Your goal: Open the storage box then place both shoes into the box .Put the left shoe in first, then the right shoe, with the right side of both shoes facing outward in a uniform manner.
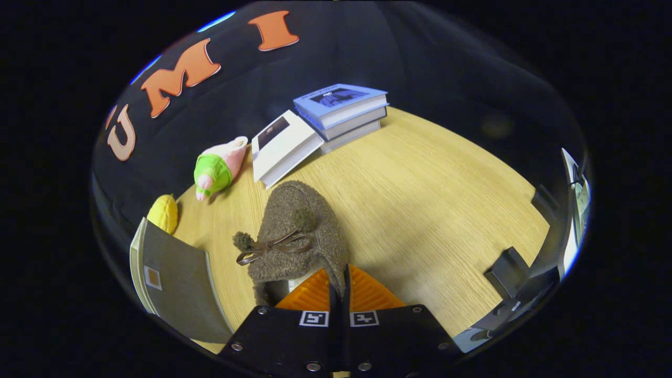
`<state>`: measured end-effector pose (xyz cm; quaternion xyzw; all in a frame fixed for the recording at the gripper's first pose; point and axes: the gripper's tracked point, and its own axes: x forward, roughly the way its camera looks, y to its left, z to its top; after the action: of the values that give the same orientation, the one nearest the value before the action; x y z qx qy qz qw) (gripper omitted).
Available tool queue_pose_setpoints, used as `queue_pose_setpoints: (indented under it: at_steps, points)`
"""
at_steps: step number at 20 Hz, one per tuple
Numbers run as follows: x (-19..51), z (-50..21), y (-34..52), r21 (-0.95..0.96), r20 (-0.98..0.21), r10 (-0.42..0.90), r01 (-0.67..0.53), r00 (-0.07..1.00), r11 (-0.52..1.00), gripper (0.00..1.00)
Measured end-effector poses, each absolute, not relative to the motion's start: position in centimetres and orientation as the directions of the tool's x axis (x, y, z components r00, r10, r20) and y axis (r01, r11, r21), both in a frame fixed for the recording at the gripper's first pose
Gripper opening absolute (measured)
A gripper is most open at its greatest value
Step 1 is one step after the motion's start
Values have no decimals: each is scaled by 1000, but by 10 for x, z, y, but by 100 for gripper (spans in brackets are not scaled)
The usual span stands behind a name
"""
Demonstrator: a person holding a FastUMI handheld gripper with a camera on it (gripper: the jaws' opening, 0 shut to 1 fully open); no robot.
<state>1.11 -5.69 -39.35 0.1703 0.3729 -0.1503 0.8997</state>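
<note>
A brown fuzzy shoe (299, 231) with a bow is seen held at its collar edge by the gripper (338, 286), whose two fingers are drawn almost together with the thin rim of the shoe's opening pinched between them; the grip is thus judged to be closed on the shoe. The shoe extends directly ahead of the fingers, its long axis running away from the gripper toward the books, toe farthest and heel opening nearest. Whether it is lifted clear of the wooden table (430, 210) or rests on it cannot be told, nor can it be determined whether this is the left or the right shoe. To the left of the fingers, near the table's edge, a grey panel with a pale rim (173, 278) is seen; it is judged to be part of the storage box, perhaps its opened lid, though its interior is hidden and its contents cannot be stated. The coming move is judged to turn on carrying the shoe leftward toward that panel. Beyond the shoe lie a stack of books (344, 113) with a white book (283, 149) leaning against it, a pink and green plush toy (218, 168), and a yellow object (164, 212).
</note>
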Motion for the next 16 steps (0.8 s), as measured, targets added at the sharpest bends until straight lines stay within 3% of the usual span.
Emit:
queue_pose_setpoints:
  at_steps: [5, 9, 16]
  points:
    - [12, -319, 3, 279, -637, -137, 392, 759, 876, 0]
    - [15, -268, 81, 350, -578, -53, 306, 814, 885, 0]
    - [15, -250, 193, 342, -563, 52, 176, 825, 923, 0]
